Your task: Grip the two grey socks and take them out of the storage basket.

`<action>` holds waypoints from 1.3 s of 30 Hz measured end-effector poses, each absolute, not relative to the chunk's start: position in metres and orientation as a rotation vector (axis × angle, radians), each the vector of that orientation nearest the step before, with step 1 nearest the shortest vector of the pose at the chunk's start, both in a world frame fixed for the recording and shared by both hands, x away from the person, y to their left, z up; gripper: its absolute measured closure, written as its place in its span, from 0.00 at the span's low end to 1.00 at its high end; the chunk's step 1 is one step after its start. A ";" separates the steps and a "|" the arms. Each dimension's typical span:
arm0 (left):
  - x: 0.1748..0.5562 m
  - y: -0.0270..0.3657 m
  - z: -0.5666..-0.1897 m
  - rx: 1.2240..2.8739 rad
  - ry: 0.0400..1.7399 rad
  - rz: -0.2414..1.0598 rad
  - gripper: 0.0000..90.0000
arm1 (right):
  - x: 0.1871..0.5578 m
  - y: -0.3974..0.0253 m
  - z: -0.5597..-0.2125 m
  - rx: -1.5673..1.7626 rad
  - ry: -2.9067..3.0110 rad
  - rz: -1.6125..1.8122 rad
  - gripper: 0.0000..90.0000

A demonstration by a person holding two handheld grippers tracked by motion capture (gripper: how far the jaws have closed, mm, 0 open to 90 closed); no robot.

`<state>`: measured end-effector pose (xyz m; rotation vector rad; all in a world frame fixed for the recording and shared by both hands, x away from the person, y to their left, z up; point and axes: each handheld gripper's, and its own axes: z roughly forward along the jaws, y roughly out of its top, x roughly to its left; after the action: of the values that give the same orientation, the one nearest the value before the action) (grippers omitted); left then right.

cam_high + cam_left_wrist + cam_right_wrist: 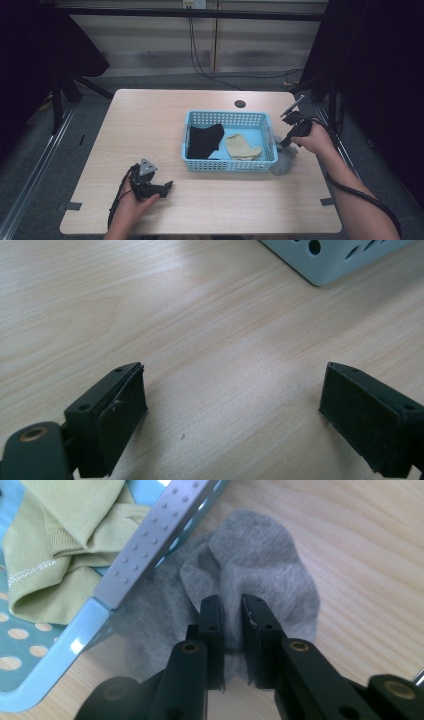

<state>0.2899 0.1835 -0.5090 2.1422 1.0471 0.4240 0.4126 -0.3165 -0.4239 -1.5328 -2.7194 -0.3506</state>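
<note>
The grey sock (260, 580) is being pinched by the right gripper (232, 617) on the tabletop (150, 120), touching the blue basket (227, 166); it may be snagged on the rim (thin fold). The left gripper (232, 400) jaws are being held apart.

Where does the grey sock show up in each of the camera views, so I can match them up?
High view: the grey sock lies on the table just outside the basket's right end, under the right gripper.
Left gripper view: not in it.
Right gripper view: centre, pinched in the jaws.
Shared landmark: the blue basket.
</note>
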 end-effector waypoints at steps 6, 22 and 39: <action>0.290 0.184 -0.509 2.143 1.047 0.424 0.12 | 0.407 -0.316 -0.425 -1.526 -2.723 -0.361 0.81; 0.290 0.183 -0.509 2.133 1.053 0.424 0.12 | 0.386 -0.315 -0.405 -1.458 -2.775 -0.392 0.61; 0.290 0.184 -0.509 2.142 1.047 0.423 0.12 | 0.349 -0.309 -0.405 -1.410 -2.820 -0.437 0.37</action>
<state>0.2900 0.1836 -0.5089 2.1425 1.0471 0.4231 0.3492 -0.3086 -0.4047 -1.4105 -2.8202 -0.4369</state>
